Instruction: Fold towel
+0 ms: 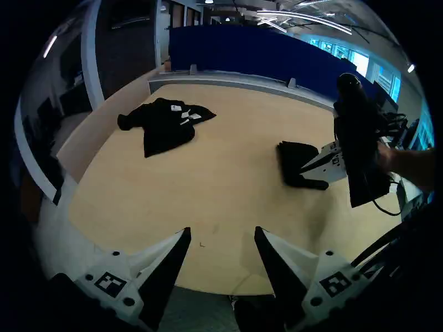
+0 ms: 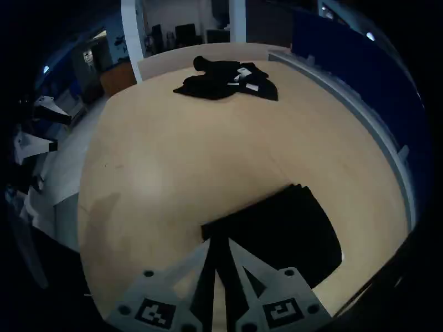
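Close to the table's [image 1: 221,177] edge, 1 towel [image 2: 288,232] lies folded, right gripper [image 2: 220,246] at it, grasp unclear; left gripper [image 1: 222,231] spread, empty; far-corner pile [image 1: 163,127] likely awaits.

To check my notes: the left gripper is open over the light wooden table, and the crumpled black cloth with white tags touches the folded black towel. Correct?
Not quite. The crumpled black cloth with white tags lies well apart from the folded black towel, with bare light wooden table between them, as the left gripper view shows. The left gripper is indeed open over the table.
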